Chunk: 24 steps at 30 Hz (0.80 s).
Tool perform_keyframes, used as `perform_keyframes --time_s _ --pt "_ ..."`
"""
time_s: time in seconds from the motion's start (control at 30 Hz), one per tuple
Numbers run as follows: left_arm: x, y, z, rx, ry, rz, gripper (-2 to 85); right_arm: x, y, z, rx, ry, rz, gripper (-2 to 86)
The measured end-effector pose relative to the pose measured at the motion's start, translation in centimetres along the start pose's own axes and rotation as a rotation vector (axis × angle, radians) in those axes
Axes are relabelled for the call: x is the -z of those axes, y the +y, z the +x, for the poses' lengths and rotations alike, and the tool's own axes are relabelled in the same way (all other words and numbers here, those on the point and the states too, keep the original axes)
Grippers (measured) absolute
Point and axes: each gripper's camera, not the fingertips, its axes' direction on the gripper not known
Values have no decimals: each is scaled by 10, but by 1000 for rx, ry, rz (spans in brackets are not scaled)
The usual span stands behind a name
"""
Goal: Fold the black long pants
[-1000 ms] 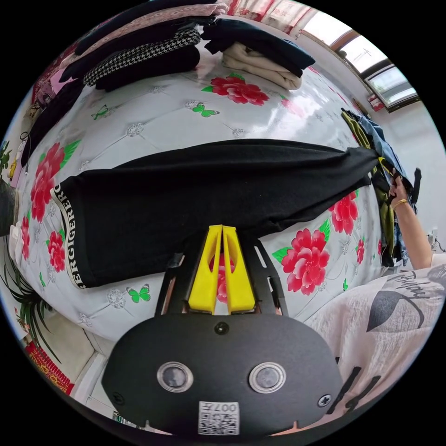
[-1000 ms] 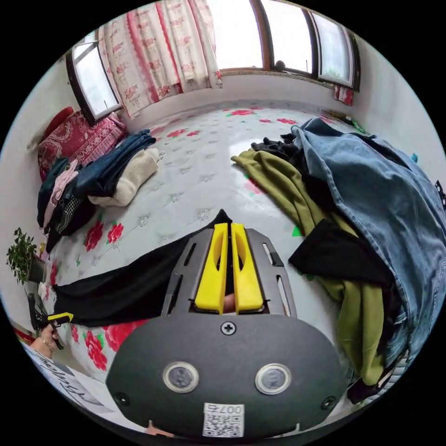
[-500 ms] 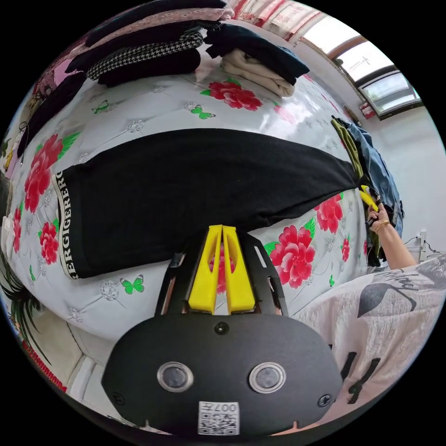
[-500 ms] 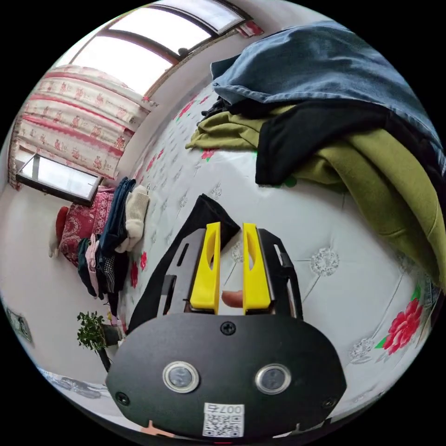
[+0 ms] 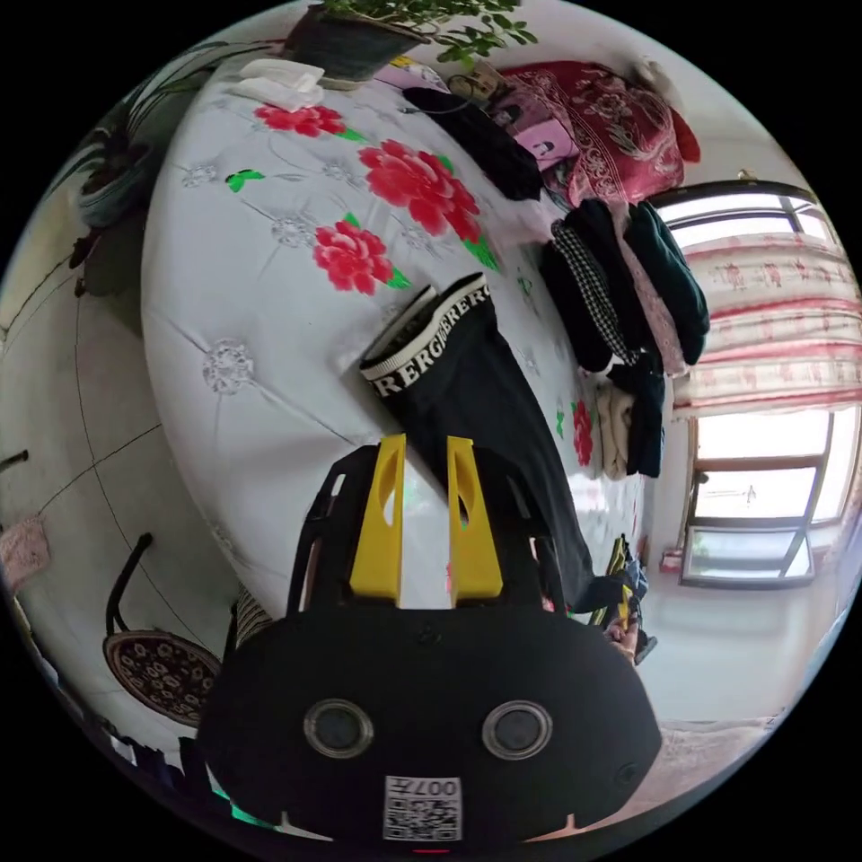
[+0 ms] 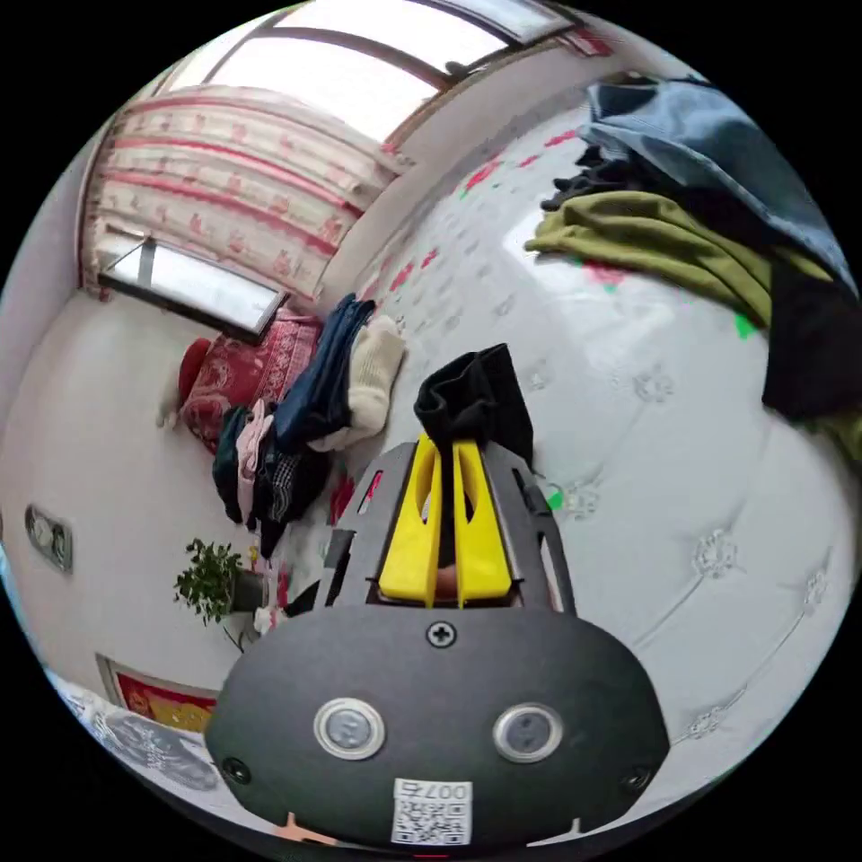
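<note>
Black long pants (image 5: 489,422) lie stretched on floral bed (image 5: 242,296), long axis running from lettered waistband (image 5: 429,346) toward cuff end (image 6: 476,395). Left tool (image 5: 424,449) spread, empty, poised just short of waistband. Right tool (image 6: 446,449) pinches bunched cuff, raised off bed. Judgement: fold turns on bringing cuff along this axis to waistband; left tool nearer waistband.

Pants (image 5: 485,395) lay stretched lengthwise across the bed (image 5: 233,296), waistband end nearest the left gripper (image 5: 424,453), which hung over the bed's edge just beside them. Folded stack (image 5: 620,287) sat on the bed beyond the pants, cushion (image 5: 620,135) behind it. Potted plant (image 5: 359,36) stood off the bed's end. Right gripper (image 6: 445,449) held the pants' far end; loose heap (image 6: 682,233) lay beyond, on the bed.
</note>
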Motion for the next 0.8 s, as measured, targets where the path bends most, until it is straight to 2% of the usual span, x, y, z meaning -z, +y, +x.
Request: perform_keyframes --time_s 0.03,0.1,0.17,0.23,0.3,0.4,0.6,0.67,0.8 --pt "4 -7 -8 19 -11 22 77 -4 3 -21 84 -8 -23 2" --pt "2 -17 -17 41 -1 29 85 -27 36 -105 419 -57 -151 7" --pt "-3 -25 -24 59 31 35 80 -48 77 -156 616 -108 -258 16" --pt "-7 -31 -31 89 23 54 70 -78 123 -187 739 -166 -385 30" --pt "-7 -33 -37 113 27 64 54 -126 181 -202 806 -179 -629 41" --pt "4 -30 -28 57 95 89 37 -142 213 -196 773 -163 -707 44" --pt "37 -4 114 -539 152 67 38 -104 178 -141 600 -59 -608 52" --pt "32 30 194 -813 235 3 41 -90 163 -118 517 -35 -574 57" --pt "-11 113 288 -1106 415 -179 52 -51 143 -73 357 7 -424 72"
